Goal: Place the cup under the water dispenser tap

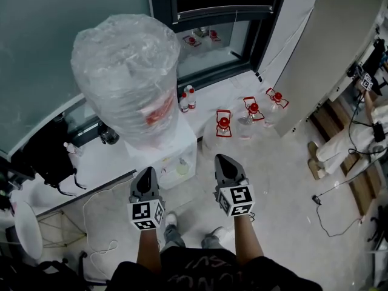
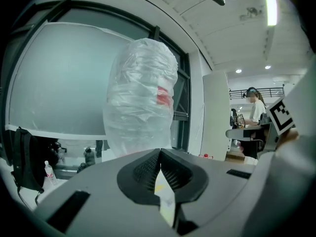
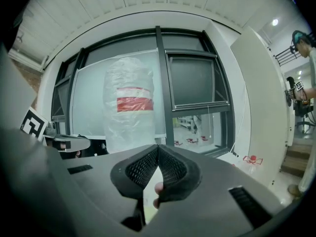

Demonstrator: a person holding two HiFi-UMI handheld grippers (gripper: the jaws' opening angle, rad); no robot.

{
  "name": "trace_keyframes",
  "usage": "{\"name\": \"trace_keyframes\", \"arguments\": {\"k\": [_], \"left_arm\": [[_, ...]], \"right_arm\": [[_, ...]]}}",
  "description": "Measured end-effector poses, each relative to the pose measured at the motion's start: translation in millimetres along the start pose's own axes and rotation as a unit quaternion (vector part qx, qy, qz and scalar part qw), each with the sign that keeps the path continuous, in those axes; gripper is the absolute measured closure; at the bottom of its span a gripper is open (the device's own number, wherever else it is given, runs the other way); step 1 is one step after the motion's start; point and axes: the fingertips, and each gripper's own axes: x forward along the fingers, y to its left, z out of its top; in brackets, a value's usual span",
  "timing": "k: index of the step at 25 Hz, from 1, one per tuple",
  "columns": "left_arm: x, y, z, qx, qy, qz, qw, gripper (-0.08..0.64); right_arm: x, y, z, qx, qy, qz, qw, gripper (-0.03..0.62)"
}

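Note:
The water dispenser (image 1: 176,153) stands straight ahead, a white box with a big bottle (image 1: 128,77) wrapped in clear plastic on top. In its front recess sits a small pale thing (image 1: 182,167); I cannot tell whether it is a cup. My left gripper (image 1: 146,176) and right gripper (image 1: 224,162) hang side by side in front of the dispenser, both shut and empty. In the left gripper view the wrapped bottle (image 2: 142,98) rises above the shut left gripper (image 2: 159,152). The right gripper view shows that bottle (image 3: 129,102) to the left, above the shut right gripper (image 3: 158,147).
Small bottles with red caps (image 1: 224,123) stand along the white sill by the window. A black bag (image 1: 43,156) hangs at the left. Cables (image 1: 330,214) trail over the floor at the right. A person (image 2: 256,107) stands at a desk far right.

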Motion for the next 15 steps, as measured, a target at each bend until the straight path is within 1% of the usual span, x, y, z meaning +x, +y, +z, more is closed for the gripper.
{"name": "trace_keyframes", "arguments": {"k": [3, 6, 9, 12, 15], "left_arm": [[4, 1, 11, 0.006, -0.005, -0.003, 1.0, 0.543], [6, 3, 23, 0.006, -0.007, -0.004, 0.9999, 0.543], [7, 3, 38, 0.011, -0.018, 0.003, 0.9998, 0.543], [7, 2, 44, 0.019, -0.02, -0.002, 0.9996, 0.543], [4, 1, 47, 0.02, -0.019, -0.004, 0.9996, 0.543]], "right_arm": [[0, 0, 4, 0.001, 0.003, 0.001, 1.0, 0.578], [-1, 3, 14, -0.018, 0.006, 0.004, 1.0, 0.578], [-4, 4, 27, -0.033, -0.001, 0.009, 0.999, 0.578], [-5, 4, 36, -0.035, -0.01, 0.002, 0.999, 0.578], [-10, 5, 36, -0.032, -0.011, 0.0, 0.999, 0.578]]}}
